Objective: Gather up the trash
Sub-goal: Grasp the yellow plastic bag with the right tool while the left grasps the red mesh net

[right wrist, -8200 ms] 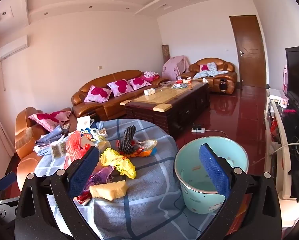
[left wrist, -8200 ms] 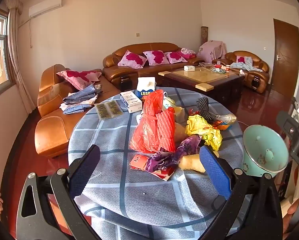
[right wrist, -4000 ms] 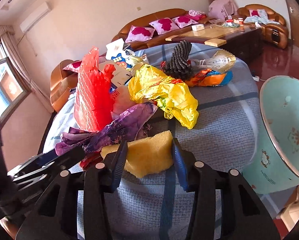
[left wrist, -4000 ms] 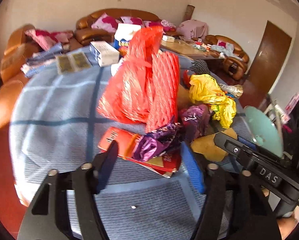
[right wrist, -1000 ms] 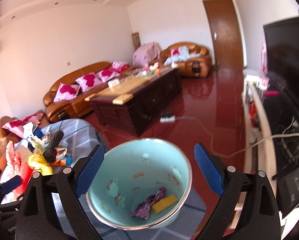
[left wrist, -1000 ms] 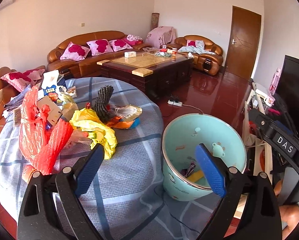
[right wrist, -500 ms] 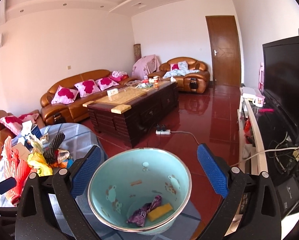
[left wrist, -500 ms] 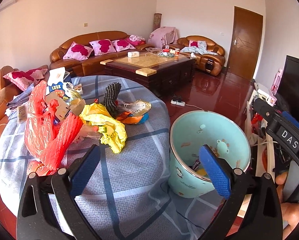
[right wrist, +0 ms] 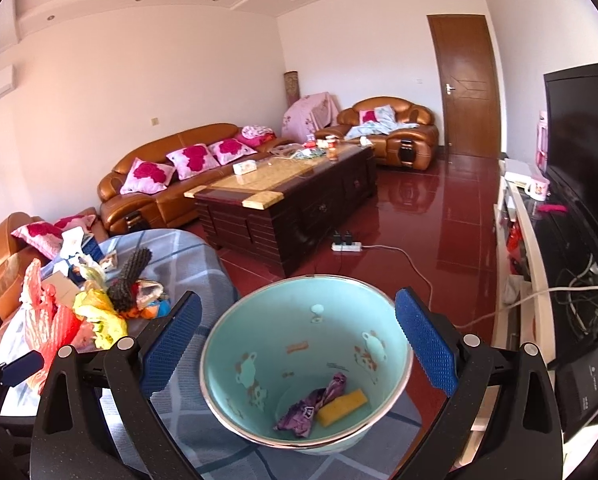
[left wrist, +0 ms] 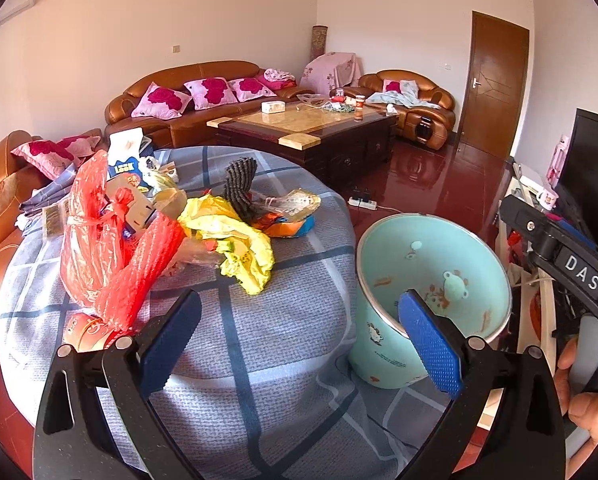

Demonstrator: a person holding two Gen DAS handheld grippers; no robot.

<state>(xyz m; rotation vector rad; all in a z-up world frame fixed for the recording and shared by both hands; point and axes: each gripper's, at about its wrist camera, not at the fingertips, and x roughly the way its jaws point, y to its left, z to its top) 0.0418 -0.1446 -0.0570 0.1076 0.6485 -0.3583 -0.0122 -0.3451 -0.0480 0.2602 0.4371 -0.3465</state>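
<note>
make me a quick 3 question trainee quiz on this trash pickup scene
1. True or false: the bin already holds a yellow sponge and a purple wrapper.
2. What does the left gripper hold? A) red net bag B) nothing C) yellow bag
3. Fill in: the yellow bag lies on the ____.

Key: 1 true; 2 B; 3 table. The right gripper is open too, above the bin. The red net bag lies beside the yellow bag.

Your round table with the checked grey-blue cloth [left wrist: 259, 360] sitting left of the pale green plastic bin [right wrist: 235, 340], crumpled yellow plastic bag [left wrist: 235, 240] lying on it, purple wrapper [right wrist: 311, 404] and yellow sponge [right wrist: 341, 402] lying side by side in the bin.
</note>
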